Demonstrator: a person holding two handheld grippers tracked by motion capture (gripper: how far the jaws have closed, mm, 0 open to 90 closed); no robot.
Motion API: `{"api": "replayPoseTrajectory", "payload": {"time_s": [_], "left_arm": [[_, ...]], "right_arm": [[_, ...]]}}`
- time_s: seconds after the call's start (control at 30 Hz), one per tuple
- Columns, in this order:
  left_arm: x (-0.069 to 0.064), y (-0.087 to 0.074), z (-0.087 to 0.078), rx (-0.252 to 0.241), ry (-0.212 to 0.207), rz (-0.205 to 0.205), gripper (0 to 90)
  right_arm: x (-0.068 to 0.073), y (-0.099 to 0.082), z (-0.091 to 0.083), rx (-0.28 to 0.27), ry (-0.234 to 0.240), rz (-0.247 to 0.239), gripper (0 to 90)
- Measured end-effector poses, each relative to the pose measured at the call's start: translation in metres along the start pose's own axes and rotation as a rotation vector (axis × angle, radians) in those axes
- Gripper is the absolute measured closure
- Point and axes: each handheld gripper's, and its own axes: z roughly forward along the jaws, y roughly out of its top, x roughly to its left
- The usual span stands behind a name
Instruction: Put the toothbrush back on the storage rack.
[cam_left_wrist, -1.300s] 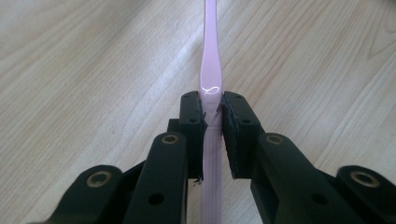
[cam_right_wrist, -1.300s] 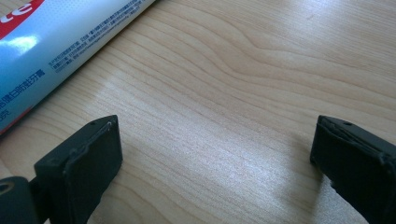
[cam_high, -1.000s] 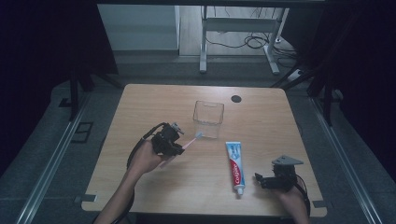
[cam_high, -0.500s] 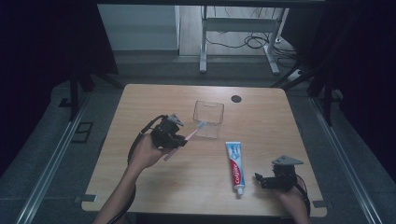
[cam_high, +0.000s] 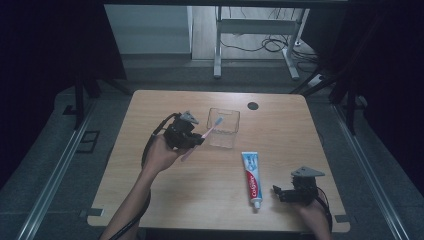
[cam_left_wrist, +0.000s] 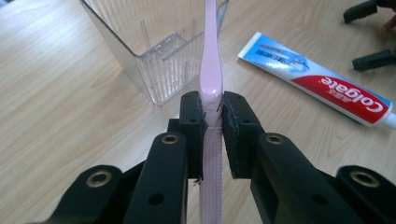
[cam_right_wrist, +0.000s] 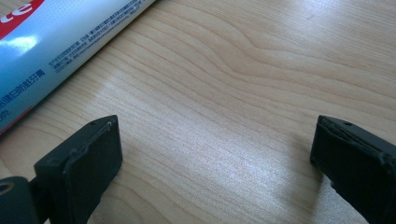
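Observation:
My left gripper (cam_high: 196, 140) (cam_left_wrist: 212, 114) is shut on the handle of a pink toothbrush (cam_high: 206, 134) (cam_left_wrist: 211, 70). The brush's head reaches over the near rim of a clear plastic box (cam_high: 223, 128) (cam_left_wrist: 159, 42) standing on the wooden table (cam_high: 150, 195). A white, blue and red toothpaste tube (cam_high: 251, 172) (cam_left_wrist: 322, 86) (cam_right_wrist: 51, 42) lies flat to the right of the box. My right gripper (cam_high: 279, 192) (cam_right_wrist: 215, 158) rests low on the table just right of the tube's cap end, its jaws wide apart with bare wood between them.
A round dark cable hole (cam_high: 253, 105) sits near the table's far edge. Beyond the table stand a metal frame (cam_high: 220, 45) and loose cables on the floor. Dark rails run along both sides.
My left gripper has carried the toothbrush up and toward the clear box, so the brush head now hangs over the box's rim. The right gripper has stayed put.

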Motion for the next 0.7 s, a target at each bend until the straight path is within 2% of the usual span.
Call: {"api": "replayPoseTrajectory", "payload": {"time_s": [0.53,0.57,0.67,0.7], "left_arm": [[0.009,0.022,0.011,-0.053,0.024,-0.002,78.9],[0.01,0.024,0.012,-0.052,0.024,0.009,78.9],[0.01,0.028,0.015,-0.066,0.028,-0.003,78.9],[0.011,0.029,0.016,-0.065,0.031,0.008,78.9]], "right_arm": [[0.0,0.0,0.0,0.0,0.001,0.0,1.6],[0.0,0.0,0.0,0.0,0.001,0.0,1.6],[0.0,0.0,0.0,0.0,0.0,0.0,1.6],[0.0,0.0,0.0,0.0,0.001,0.001,1.6]]}}
